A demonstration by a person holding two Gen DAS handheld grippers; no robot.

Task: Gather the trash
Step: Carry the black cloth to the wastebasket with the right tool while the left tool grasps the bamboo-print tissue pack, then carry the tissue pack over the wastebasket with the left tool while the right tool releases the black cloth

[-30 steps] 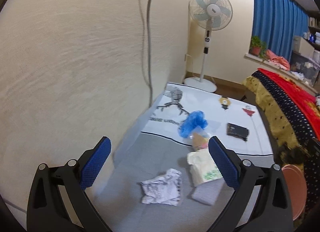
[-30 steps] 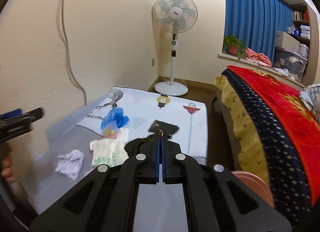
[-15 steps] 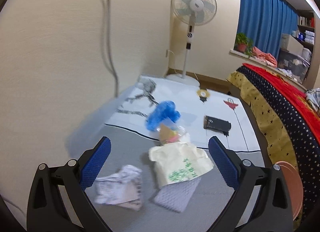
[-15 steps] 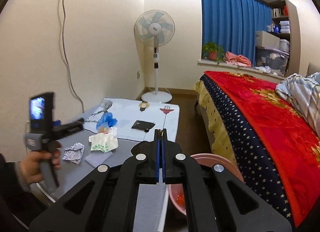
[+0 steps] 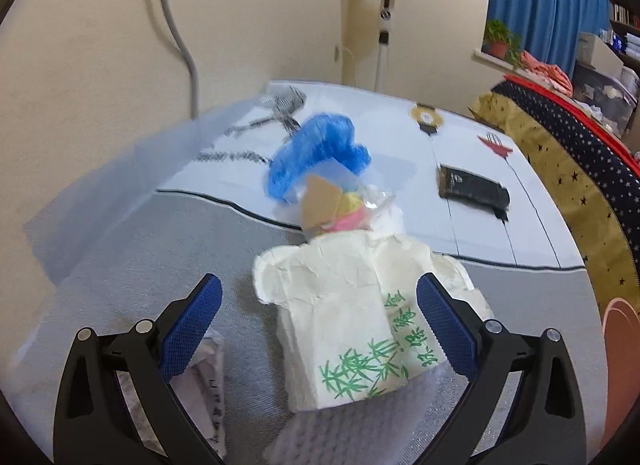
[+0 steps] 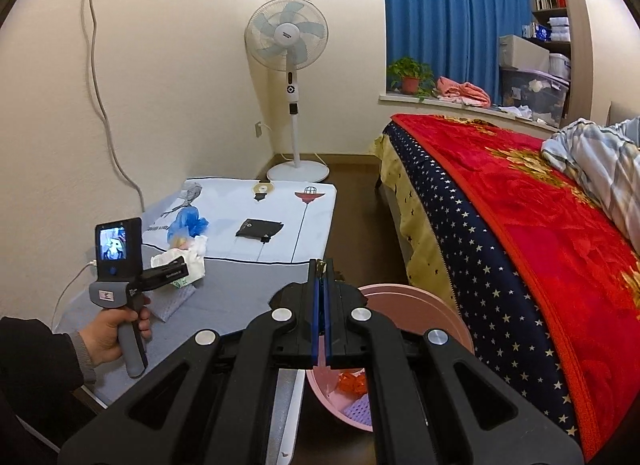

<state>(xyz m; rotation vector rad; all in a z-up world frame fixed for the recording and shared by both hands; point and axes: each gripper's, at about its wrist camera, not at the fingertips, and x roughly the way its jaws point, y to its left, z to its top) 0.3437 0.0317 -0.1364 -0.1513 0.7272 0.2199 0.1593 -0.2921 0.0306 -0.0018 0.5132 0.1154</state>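
Left tool (image 5: 318, 307), spread wide and empty, is held over the bench (image 5: 120, 265) with the crumpled wrapper (image 5: 352, 317) lying between its fingers, long axis running near-to-far, while the right tool (image 6: 320, 297), closed on nothing, is kept over the bin (image 6: 436, 317).

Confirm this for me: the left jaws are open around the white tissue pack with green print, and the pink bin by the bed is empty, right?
Not quite. The pink bin is not empty: the right wrist view shows orange and purple bits inside it. The rest holds: the left gripper stands with jaws open on either side of the tissue pack.
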